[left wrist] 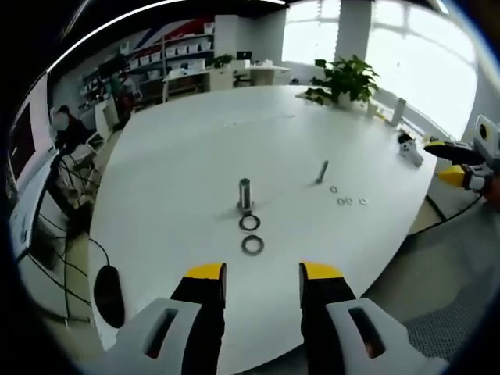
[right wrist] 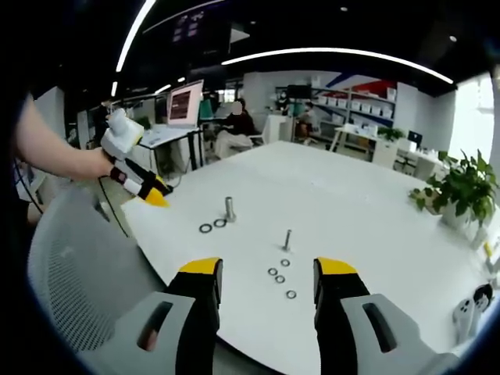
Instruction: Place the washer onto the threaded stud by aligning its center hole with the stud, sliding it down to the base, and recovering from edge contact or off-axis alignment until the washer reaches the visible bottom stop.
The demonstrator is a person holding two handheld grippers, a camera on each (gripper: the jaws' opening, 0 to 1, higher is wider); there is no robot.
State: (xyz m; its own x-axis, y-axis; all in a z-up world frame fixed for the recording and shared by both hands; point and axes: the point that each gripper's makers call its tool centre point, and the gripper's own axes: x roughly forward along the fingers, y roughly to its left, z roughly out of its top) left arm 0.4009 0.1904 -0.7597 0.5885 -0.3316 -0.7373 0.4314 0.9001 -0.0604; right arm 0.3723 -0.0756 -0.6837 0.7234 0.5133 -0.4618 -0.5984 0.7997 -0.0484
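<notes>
On the desk [left wrist: 172,180] before my left jaws, two large washers [left wrist: 250,223] lie in line, the thick stud [left wrist: 245,194] just behind them — a thinner stud [left wrist: 322,172] stands right, small washers [left wrist: 348,201] beside it.

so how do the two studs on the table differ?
The thick stud is stout and wide; the thin stud is slim.
The thick stud has two big washers beside it; the thin stud has three small washers near it.
In the left gripper view the thick stud looks upright and the thin stud leans, though that may be fisheye.
Both stand on the white table, metal, with no washer on either.
</notes>
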